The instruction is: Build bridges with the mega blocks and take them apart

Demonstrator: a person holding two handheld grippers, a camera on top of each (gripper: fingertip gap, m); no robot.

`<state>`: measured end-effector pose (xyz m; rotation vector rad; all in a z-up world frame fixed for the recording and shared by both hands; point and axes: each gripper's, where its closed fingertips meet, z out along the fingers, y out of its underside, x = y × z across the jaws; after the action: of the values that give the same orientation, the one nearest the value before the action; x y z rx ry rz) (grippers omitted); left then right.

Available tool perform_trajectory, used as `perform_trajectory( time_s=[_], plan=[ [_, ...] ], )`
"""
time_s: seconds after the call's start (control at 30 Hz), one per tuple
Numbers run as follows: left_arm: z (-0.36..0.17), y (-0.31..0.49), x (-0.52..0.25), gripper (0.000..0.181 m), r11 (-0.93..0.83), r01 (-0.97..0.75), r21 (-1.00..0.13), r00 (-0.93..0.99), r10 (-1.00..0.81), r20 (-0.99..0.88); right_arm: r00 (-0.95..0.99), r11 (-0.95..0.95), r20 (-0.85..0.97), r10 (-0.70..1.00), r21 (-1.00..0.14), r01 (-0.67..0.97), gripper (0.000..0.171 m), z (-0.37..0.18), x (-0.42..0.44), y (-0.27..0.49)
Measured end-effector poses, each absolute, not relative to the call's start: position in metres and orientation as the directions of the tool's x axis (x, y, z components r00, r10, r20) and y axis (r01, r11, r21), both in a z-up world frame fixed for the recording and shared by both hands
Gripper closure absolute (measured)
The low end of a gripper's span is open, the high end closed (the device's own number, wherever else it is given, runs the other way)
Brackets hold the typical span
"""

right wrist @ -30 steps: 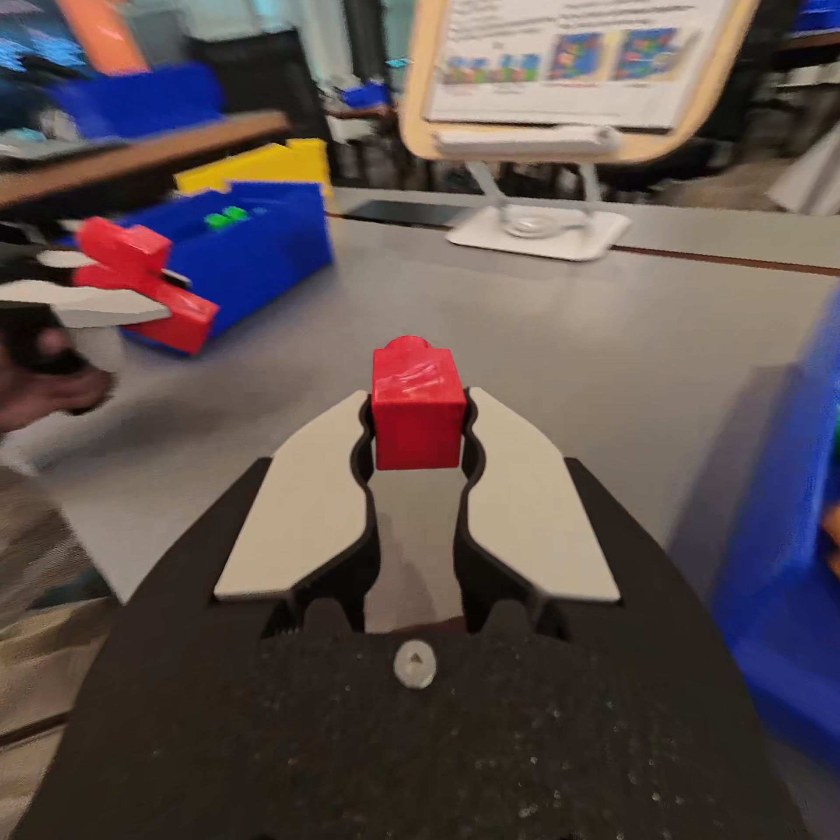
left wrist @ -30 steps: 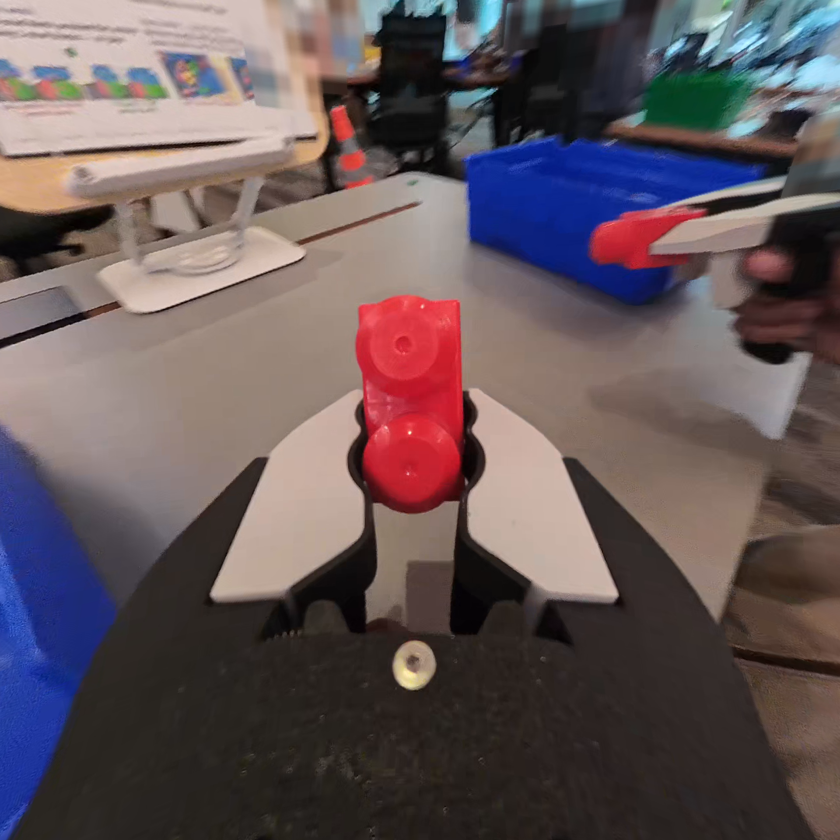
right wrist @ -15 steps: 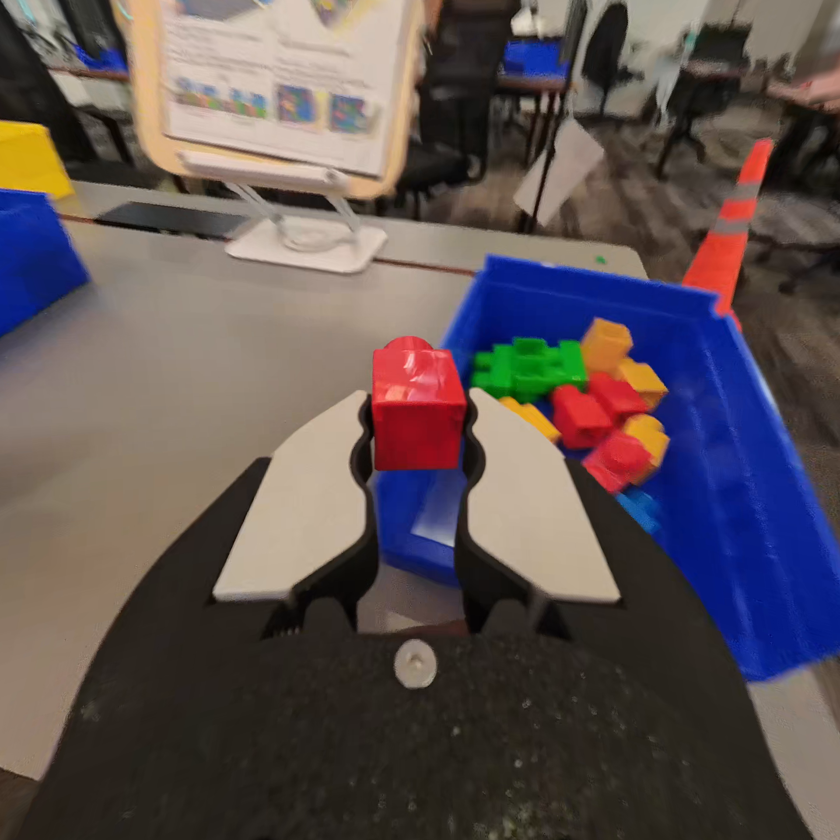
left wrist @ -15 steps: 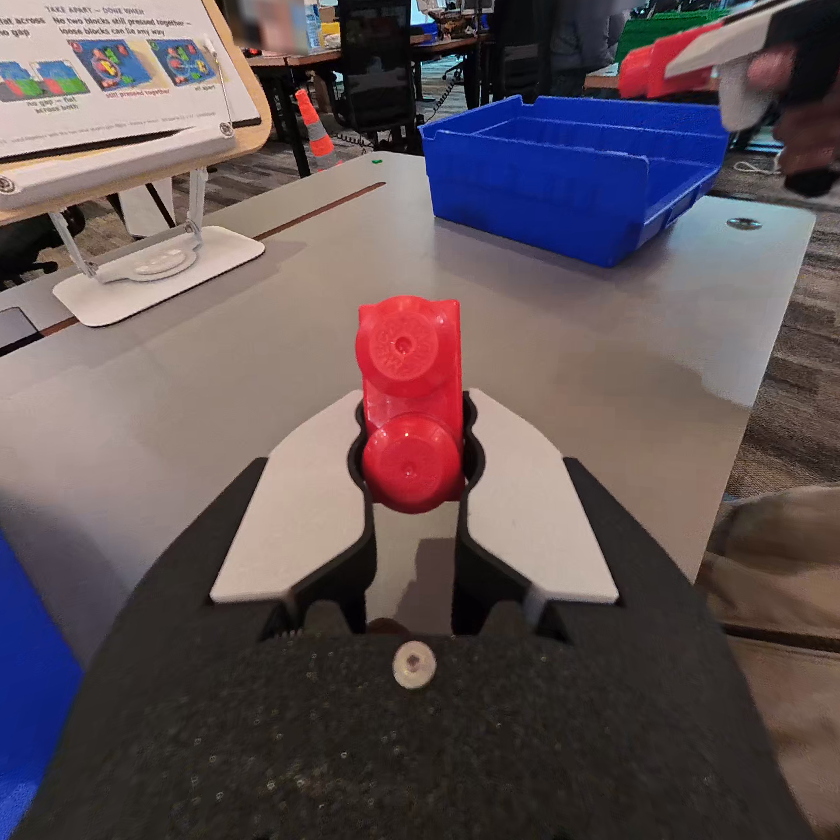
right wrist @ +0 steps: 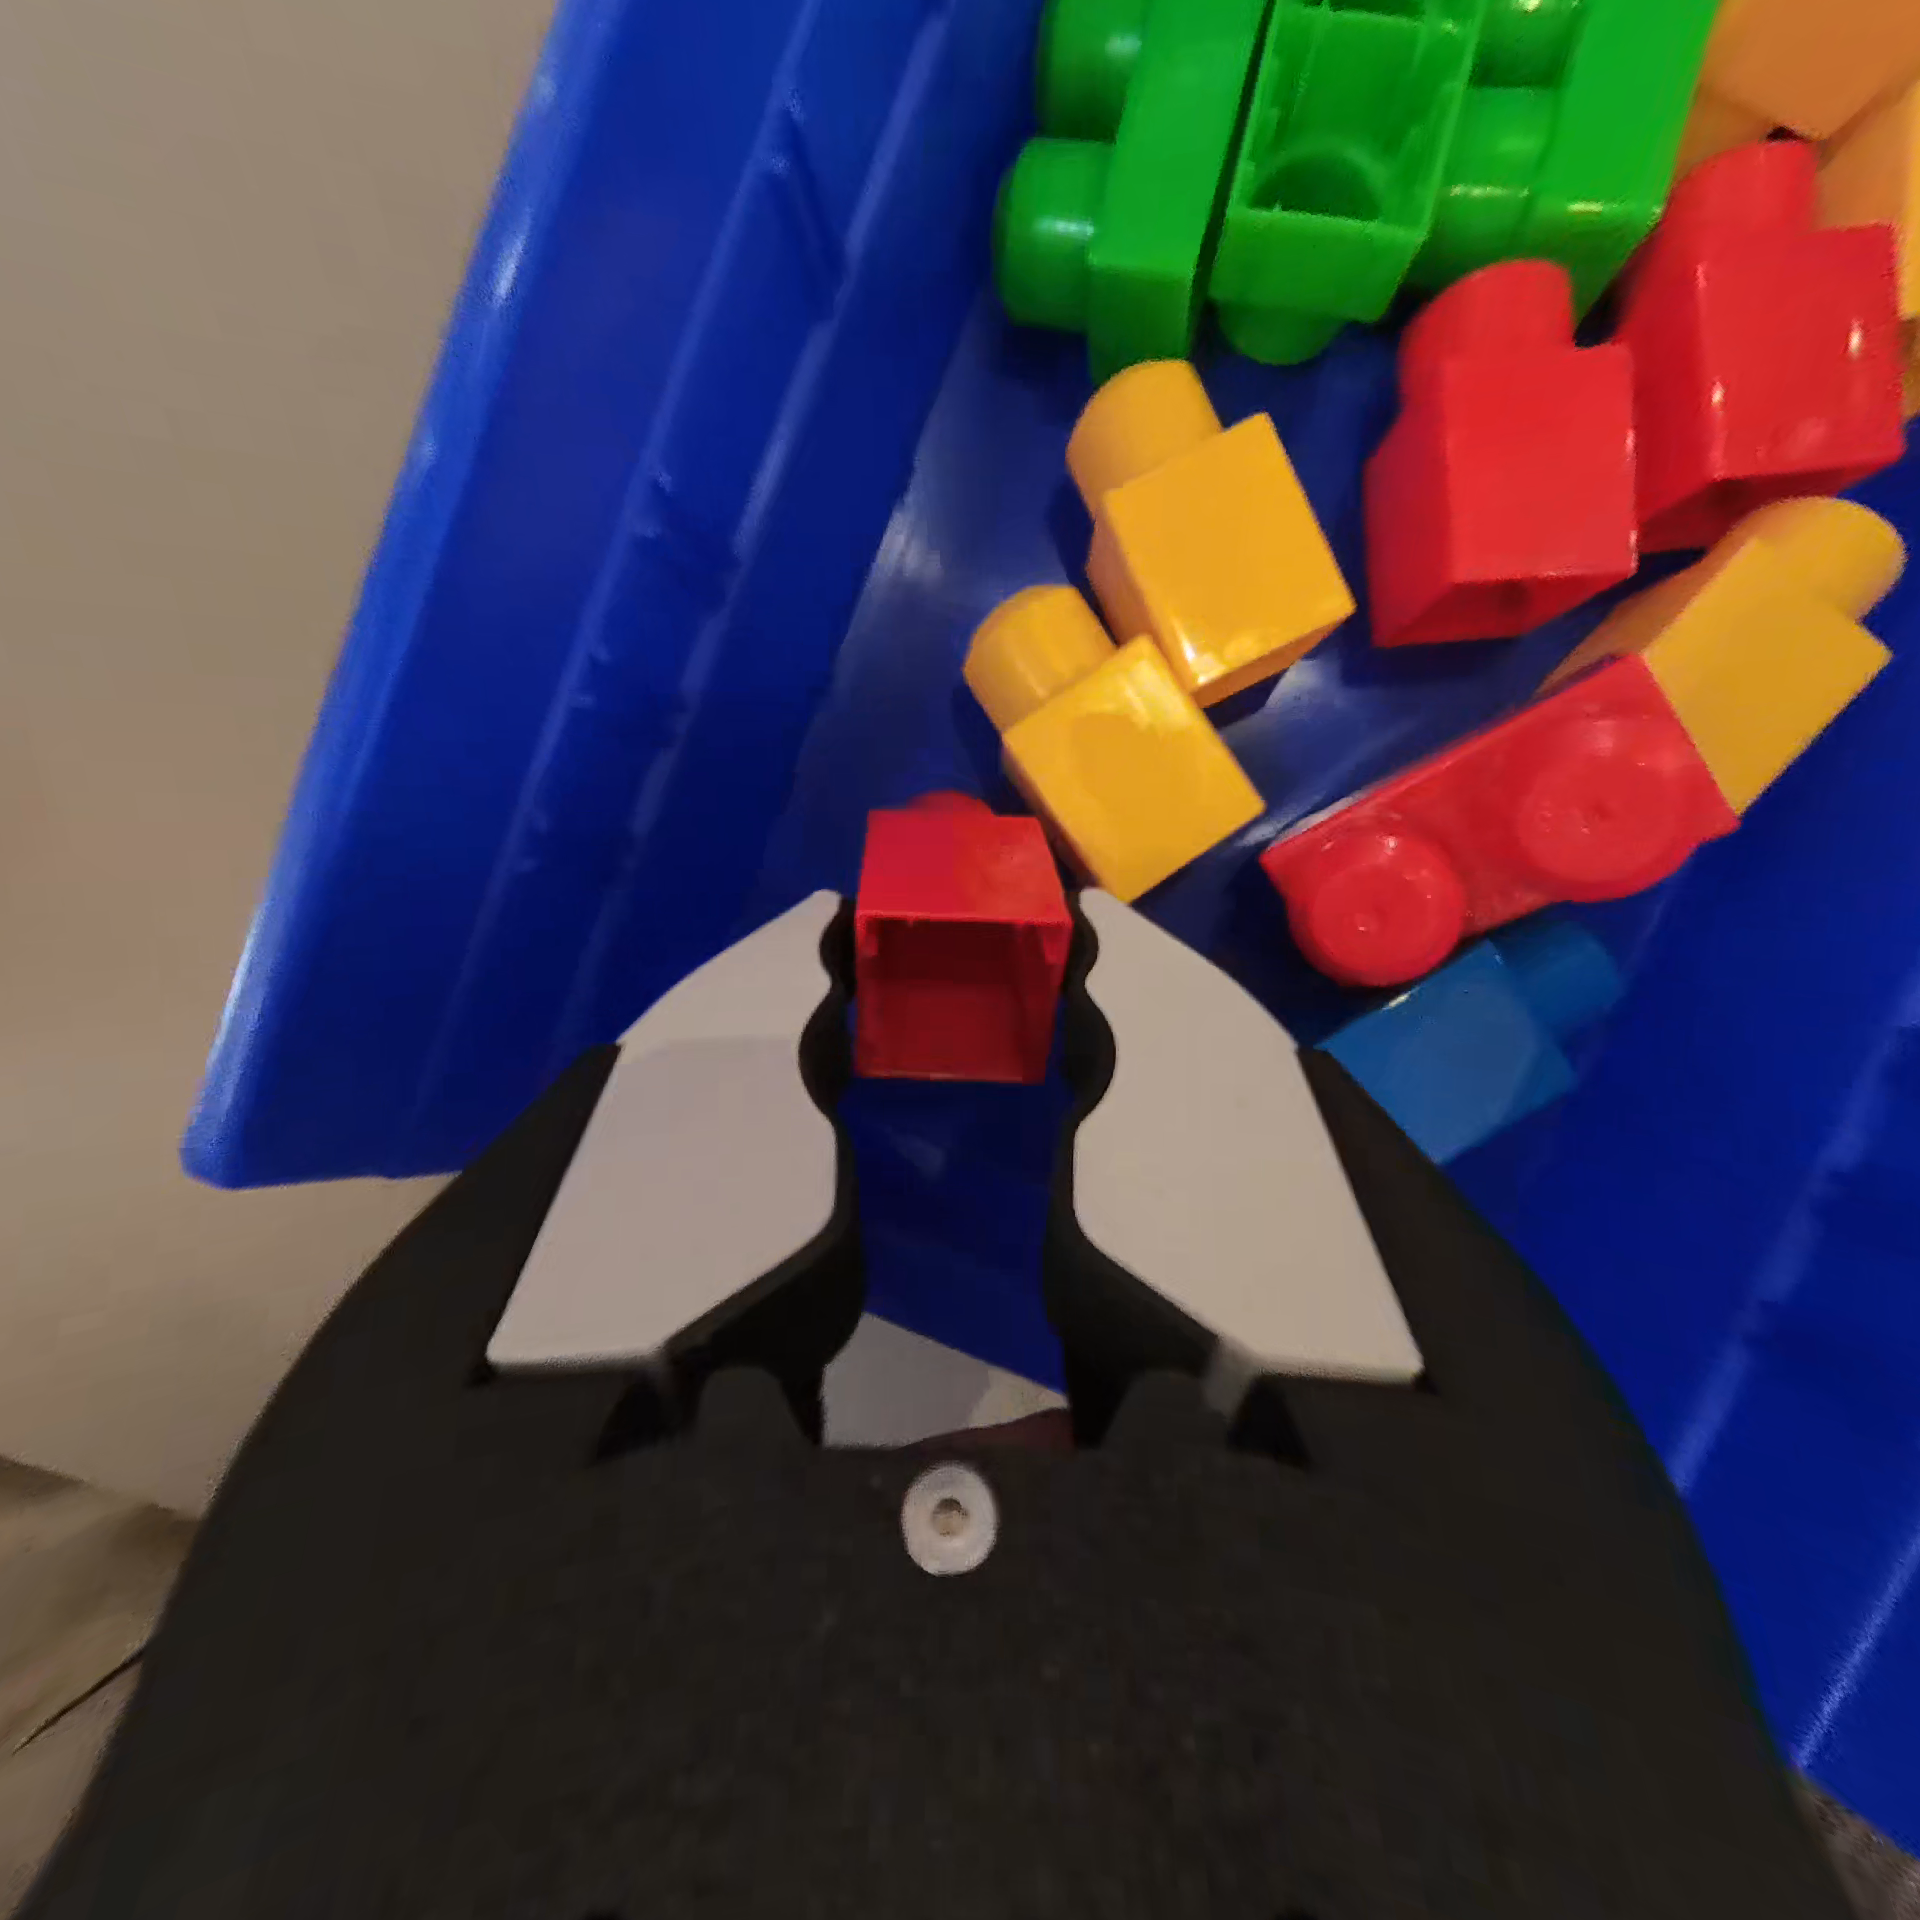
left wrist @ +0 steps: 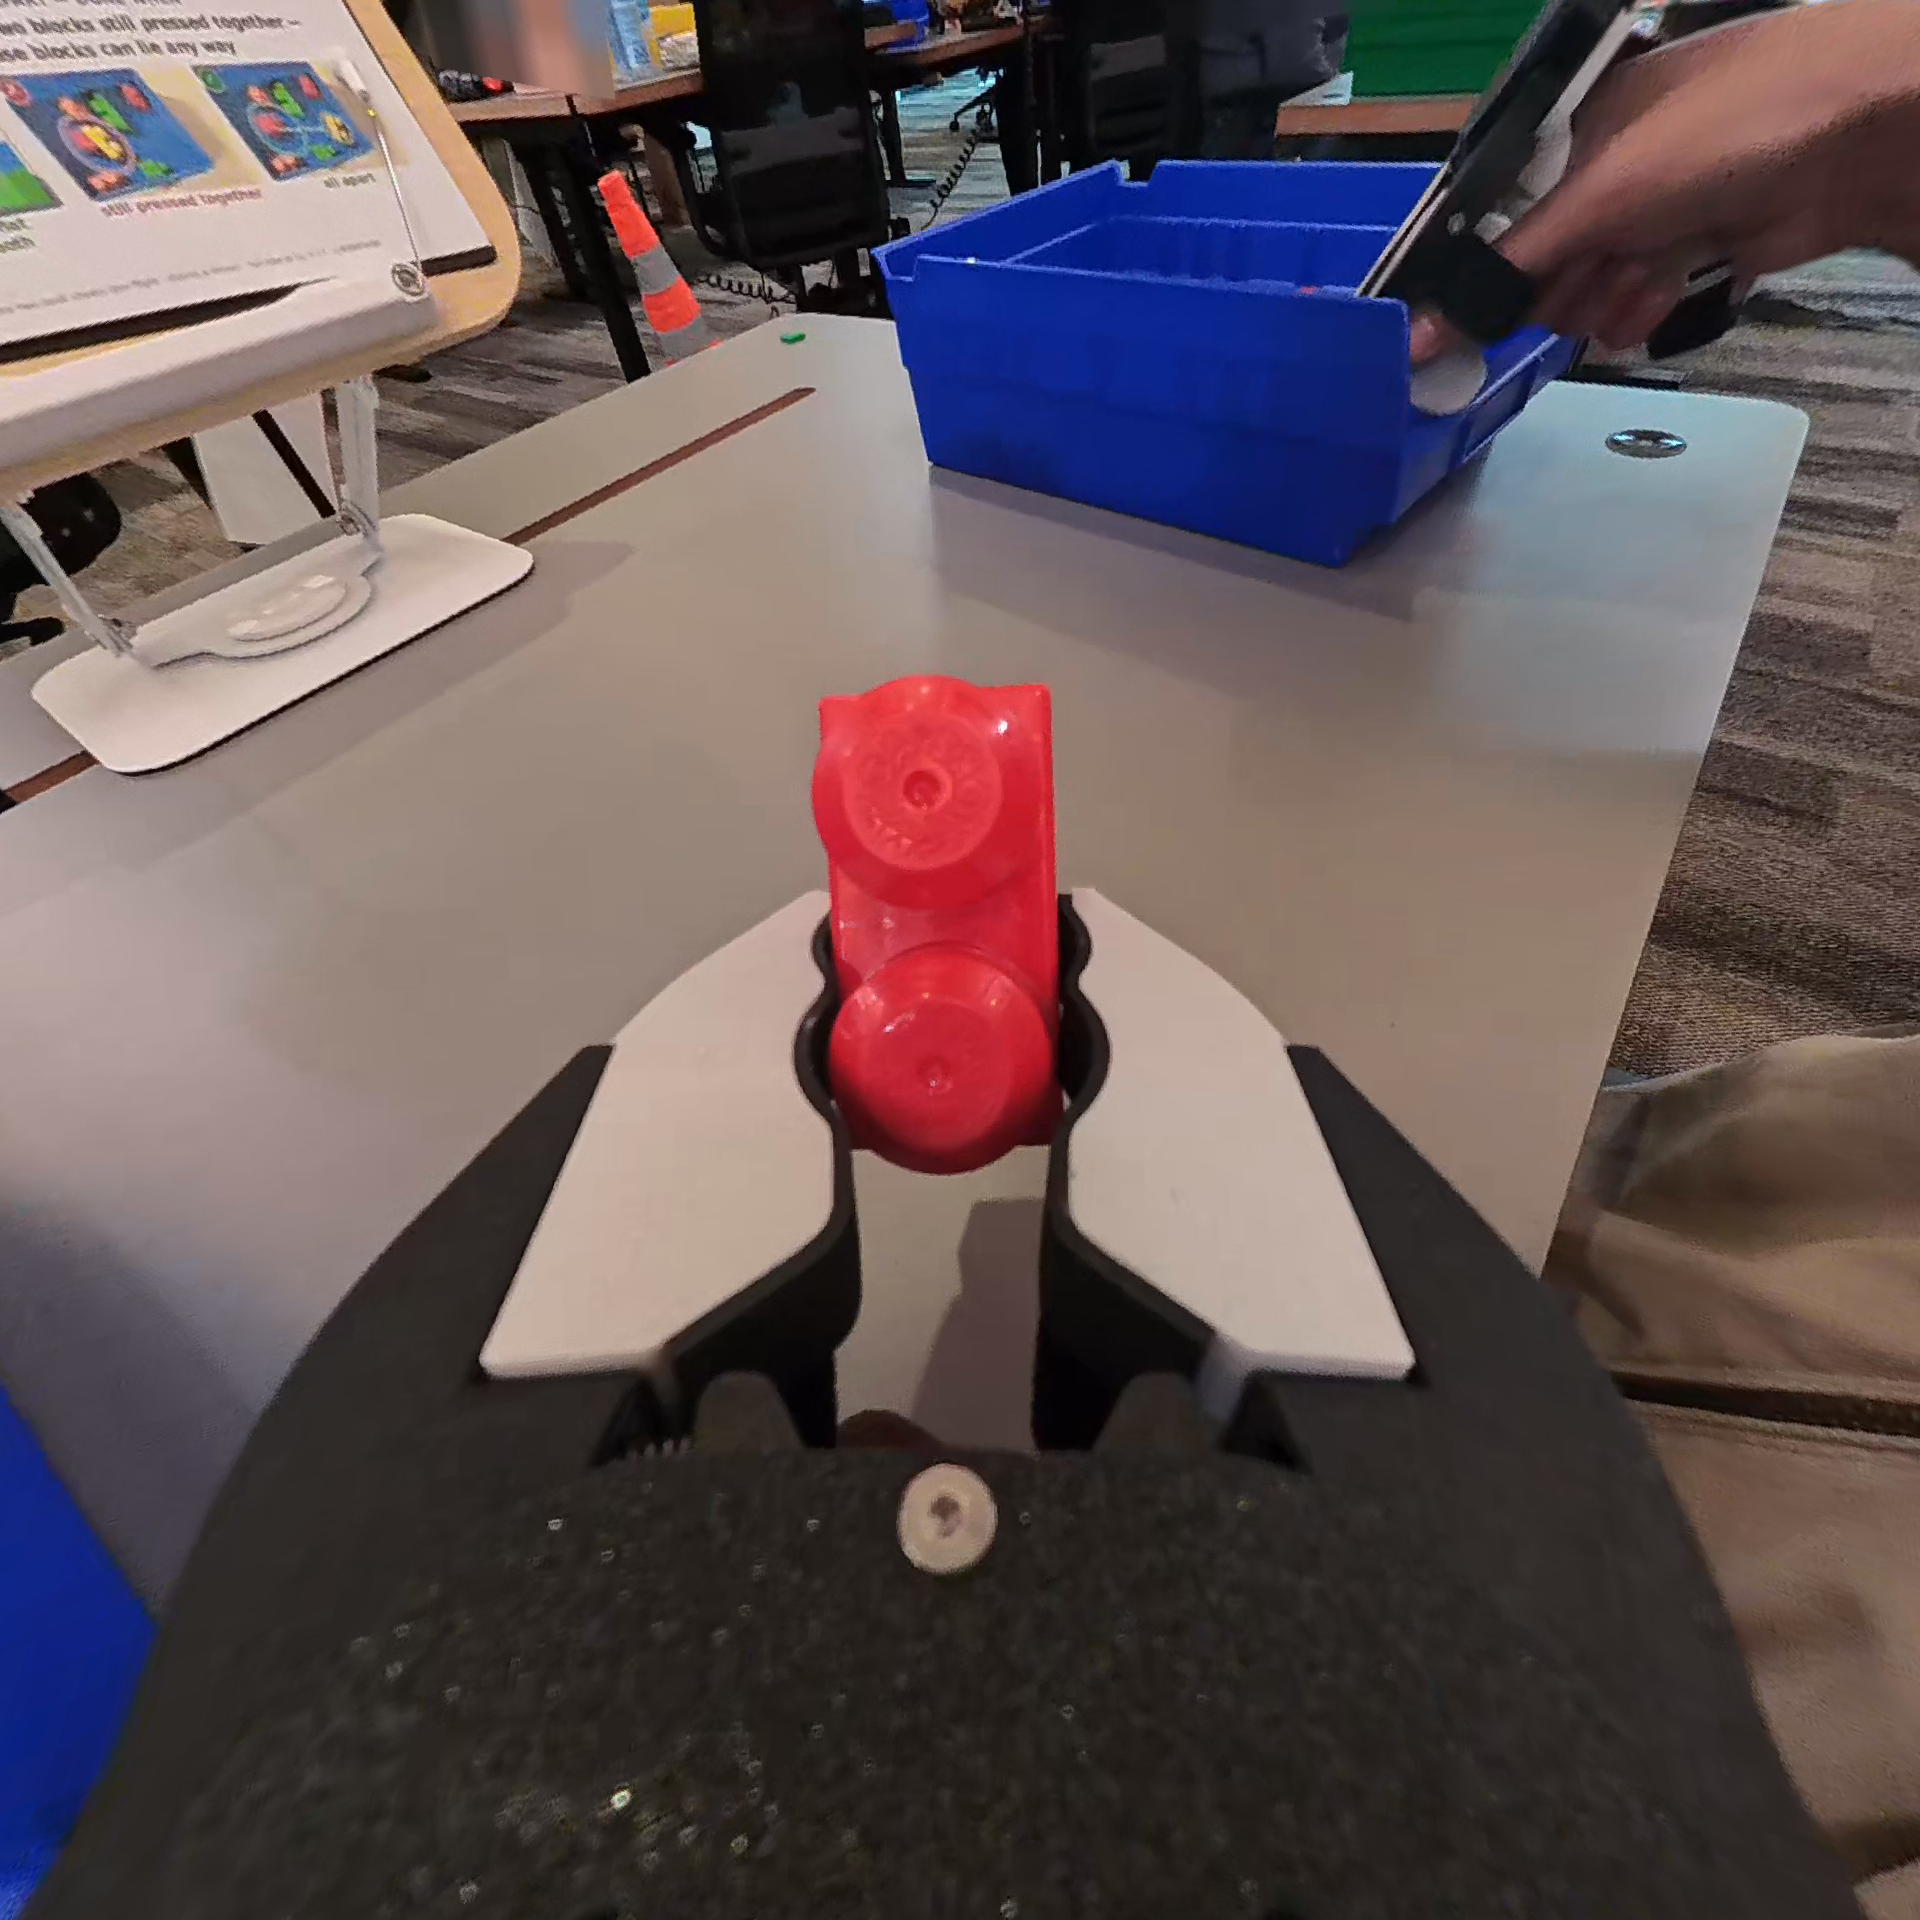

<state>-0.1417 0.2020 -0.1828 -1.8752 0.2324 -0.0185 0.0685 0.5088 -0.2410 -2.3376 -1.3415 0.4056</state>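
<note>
My left gripper (left wrist: 940,940) is shut on a red two-stud block (left wrist: 935,914) and holds it above the grey table (left wrist: 520,831), studs toward the camera. My right gripper (right wrist: 961,935) is shut on a small red one-stud block (right wrist: 961,945), hollow underside toward the camera, and points down into the blue bin (right wrist: 623,623). In the bin lie green blocks (right wrist: 1299,187), yellow blocks (right wrist: 1205,551), red blocks (right wrist: 1507,468) and a blue block (right wrist: 1455,1039). The right gripper also shows in the left wrist view (left wrist: 1496,208), held by a hand and tilted into the bin (left wrist: 1164,395); its tips are hidden there.
An instruction board on a white stand (left wrist: 260,603) stands at the table's far left. Another blue bin's edge (left wrist: 52,1558) is at the lower left. An orange cone (left wrist: 655,270) and chairs stand on the floor beyond. A person's trouser leg (left wrist: 1766,1351) is at the table's right edge. Spacing between my two grippers at the tips: around 40 centimetres.
My right gripper has swung over the blue bin and tipped down into it with its red block. My left gripper has held its block nearly still.
</note>
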Motion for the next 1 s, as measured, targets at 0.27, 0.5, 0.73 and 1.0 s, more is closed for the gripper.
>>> perform_trajectory(
  time_s=[0.27, 0.5, 0.73, 1.0],
  plan=[
    [-0.182, 0.201, -0.146, 0.144, -0.292, -0.127, -0.948, 0.983, -0.166, -0.080, 0.522, -0.393, 0.050, 0.851, -0.599, 0.698, 0.107, -0.203, 0.077, 0.507],
    [-0.178, 0.199, -0.165, 0.144, -0.279, -0.123, -0.952, 0.990, -0.105, -0.097, 0.468, 0.073, 0.225, 0.855, -0.945, 0.320, 0.101, -0.099, 0.024, 0.416],
    [-0.185, 0.201, -0.167, 0.144, -0.295, -0.079, -0.952, 0.994, -0.100, -0.051, 0.304, 0.032, 0.115, 0.946, -0.964, 0.264, 0.092, -0.178, -0.045, 0.293],
    [-0.184, 0.200, -0.158, 0.144, -0.306, -0.061, -0.950, 0.987, -0.159, -0.012, 0.211, -0.001, 0.050, 0.976, -0.972, 0.233, 0.097, -0.187, -0.052, 0.282]
  ],
)
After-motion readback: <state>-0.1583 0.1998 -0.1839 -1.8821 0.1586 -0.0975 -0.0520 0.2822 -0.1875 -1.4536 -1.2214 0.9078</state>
